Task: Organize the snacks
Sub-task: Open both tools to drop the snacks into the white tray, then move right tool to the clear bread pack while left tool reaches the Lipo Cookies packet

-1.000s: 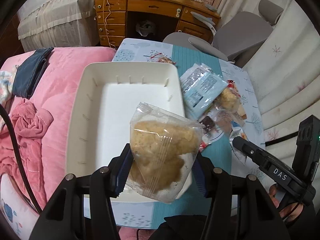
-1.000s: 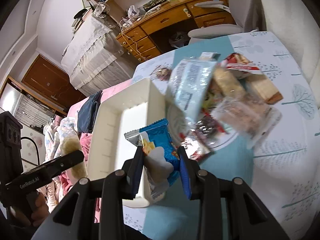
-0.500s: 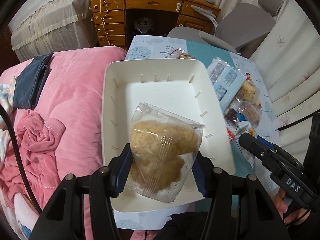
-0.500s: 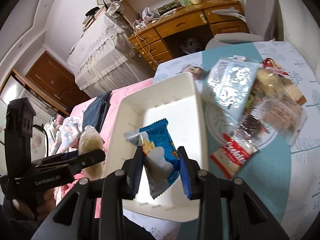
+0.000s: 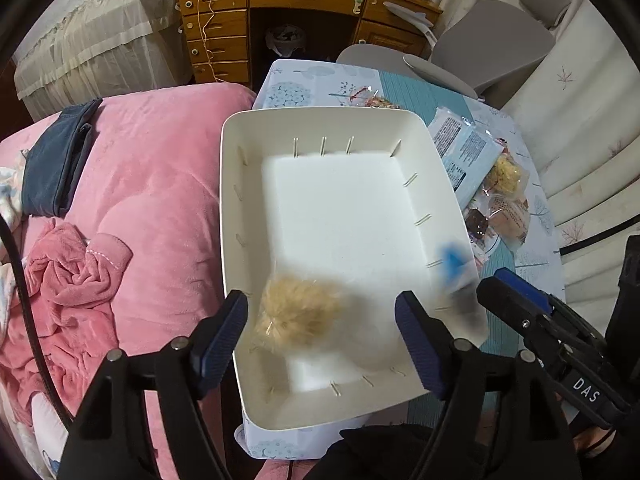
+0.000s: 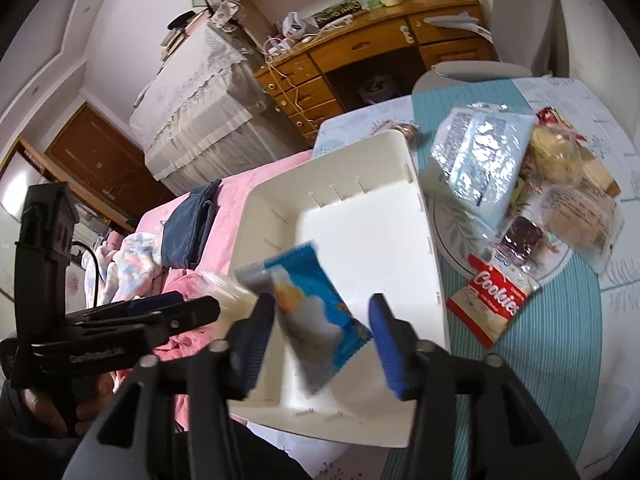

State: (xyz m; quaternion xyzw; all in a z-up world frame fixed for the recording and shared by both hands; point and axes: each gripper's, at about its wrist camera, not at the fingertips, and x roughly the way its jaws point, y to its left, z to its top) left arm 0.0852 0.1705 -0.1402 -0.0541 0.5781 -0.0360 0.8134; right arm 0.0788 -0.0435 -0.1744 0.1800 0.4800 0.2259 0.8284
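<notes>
On the far left lies a bed with a pink blanket [image 5: 160,184], carrying a folded dark blue garment [image 5: 56,168] and a crumpled pink cloth [image 5: 76,280].

Next, the left claw [image 5: 320,340] stands over the near end of the white bin [image 5: 230,216]. Its jaws have just been opening and now stand apart. The clear-wrapped crumbly cake [image 5: 300,312] appears between them as a blur, clear of both pads, inside the bin at its near left corner. Whether it has reached the bin floor cannot be told.

The white bin sits on the worktop [image 5: 424,92], its left side against the bed edge. Apart from the two blurred packets, its interior shows bare.

Further right, the right claw [image 6: 324,340] is likewise over the bin's near end. Its jaws have just been opening and stand apart. The blue snack packet [image 6: 316,312] is tilted between them, blurred, with a gap visible on the right pad's side; contact with the left pad cannot be told. In the left wrist view the same packet shows as a blue smear at the bin's right wall.

On the right of the worktop, beside the bin, lies the remaining pile: a pale blue pouch [image 6: 476,160], a dark brownie packet [image 6: 520,240], a red and white cookies packet [image 6: 496,304], and clear-wrapped cakes [image 6: 580,216].
</notes>
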